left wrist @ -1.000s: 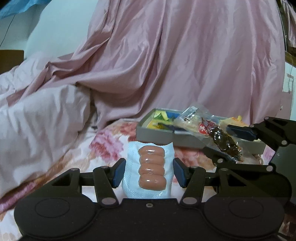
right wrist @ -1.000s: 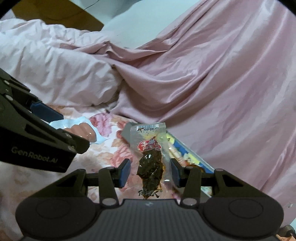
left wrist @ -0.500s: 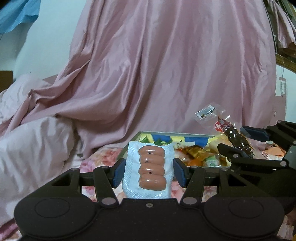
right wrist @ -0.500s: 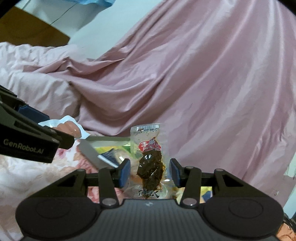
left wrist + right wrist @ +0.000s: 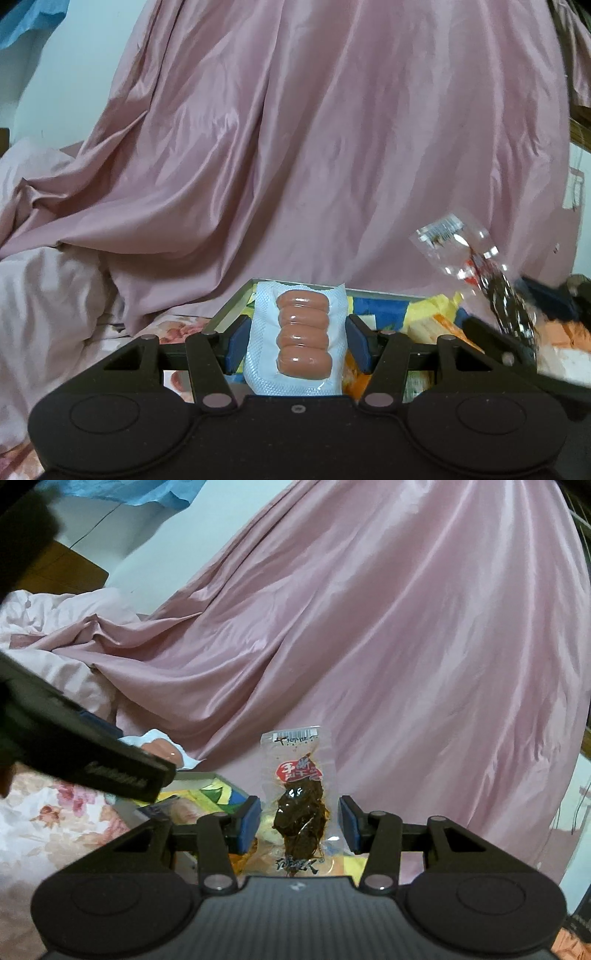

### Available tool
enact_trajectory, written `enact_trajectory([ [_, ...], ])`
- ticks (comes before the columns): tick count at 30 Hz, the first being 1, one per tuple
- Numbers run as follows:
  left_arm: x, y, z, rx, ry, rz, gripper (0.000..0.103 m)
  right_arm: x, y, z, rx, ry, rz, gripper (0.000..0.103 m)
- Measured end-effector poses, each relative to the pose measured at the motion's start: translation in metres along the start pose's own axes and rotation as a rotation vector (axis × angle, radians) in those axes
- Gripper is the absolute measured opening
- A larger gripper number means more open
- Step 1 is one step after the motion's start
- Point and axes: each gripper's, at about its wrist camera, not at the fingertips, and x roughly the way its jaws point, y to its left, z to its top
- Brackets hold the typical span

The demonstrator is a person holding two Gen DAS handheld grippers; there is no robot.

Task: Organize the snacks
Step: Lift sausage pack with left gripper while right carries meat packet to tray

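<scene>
- Okay, your left gripper [image 5: 298,344] has the sausage pack [image 5: 301,334] upright between its pads, which sit close at the pack's edges; whether they really pinch it, I can't tell.
- It looks light and floppy with a slick film, so take it by the sealed rim, not the sausages.
- Your right gripper [image 5: 297,824] has the jerky pouch [image 5: 299,805] between its pads, with small gaps showing on both sides.
- Both hover over the snack tray [image 5: 236,306], which lies on the bed at 12 o'clock.
</scene>
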Motion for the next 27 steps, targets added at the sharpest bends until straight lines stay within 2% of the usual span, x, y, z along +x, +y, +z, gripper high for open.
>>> enact_trajectory([
  [9,0.045,-0.008,0.016,-0.007,0.064,-0.013,0.058,0.029,-0.007,-0.013,0.044,0.026,0.011,0.051],
  [17,0.076,-0.019,0.022,0.027,0.078,0.001,0.058,0.055,-0.006,-0.025,0.055,0.048,0.042,0.051],
  [27,0.099,-0.027,0.017,0.015,0.122,0.018,0.058,0.080,-0.007,-0.031,0.094,0.085,0.066,0.051],
])
